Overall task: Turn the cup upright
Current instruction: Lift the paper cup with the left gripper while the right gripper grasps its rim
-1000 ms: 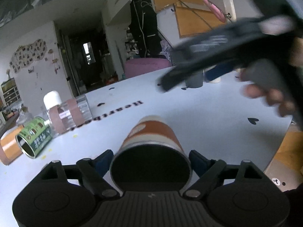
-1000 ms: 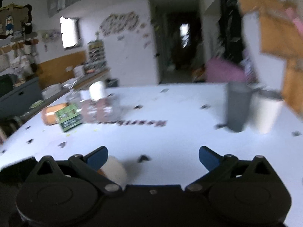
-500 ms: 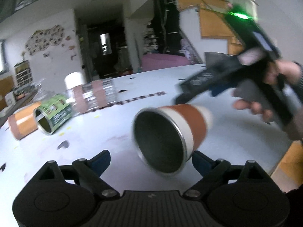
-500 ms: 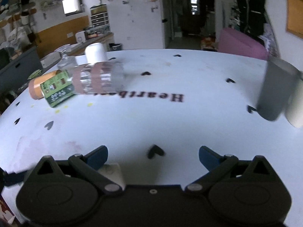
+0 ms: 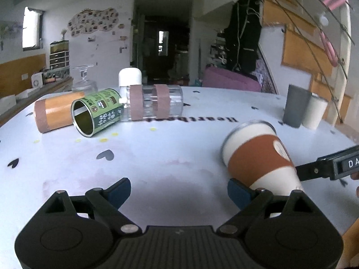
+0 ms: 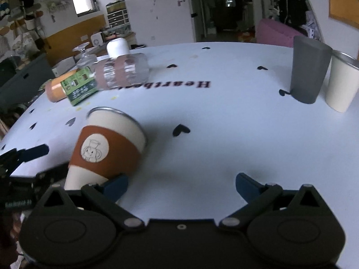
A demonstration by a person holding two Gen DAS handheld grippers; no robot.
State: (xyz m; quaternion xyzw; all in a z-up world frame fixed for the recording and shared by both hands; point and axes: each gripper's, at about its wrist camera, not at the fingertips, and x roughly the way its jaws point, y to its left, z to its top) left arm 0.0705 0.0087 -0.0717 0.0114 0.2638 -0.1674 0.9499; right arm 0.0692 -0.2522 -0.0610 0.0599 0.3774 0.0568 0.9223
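The white table [image 5: 157, 152] (heart-printed) bears a tilted cup [image 5: 258, 154], toppled containers [image 5: 154, 105] and two upright cups [image 6: 310, 69].

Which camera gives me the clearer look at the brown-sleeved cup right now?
The right wrist view: the cup shows nearly whole, with rim, sleeve and round logo, tilted beside the open right gripper. The left wrist view shows it at the frame's right, blurred, its lower end hidden behind the left gripper.

The white bench [image 6: 224, 116] carries the printed word "Heartbeat", seen upside down. The other tongs' black body [image 5: 345, 163] shows the letters "DA". The green can [image 5: 98, 112] has characters too small to read.
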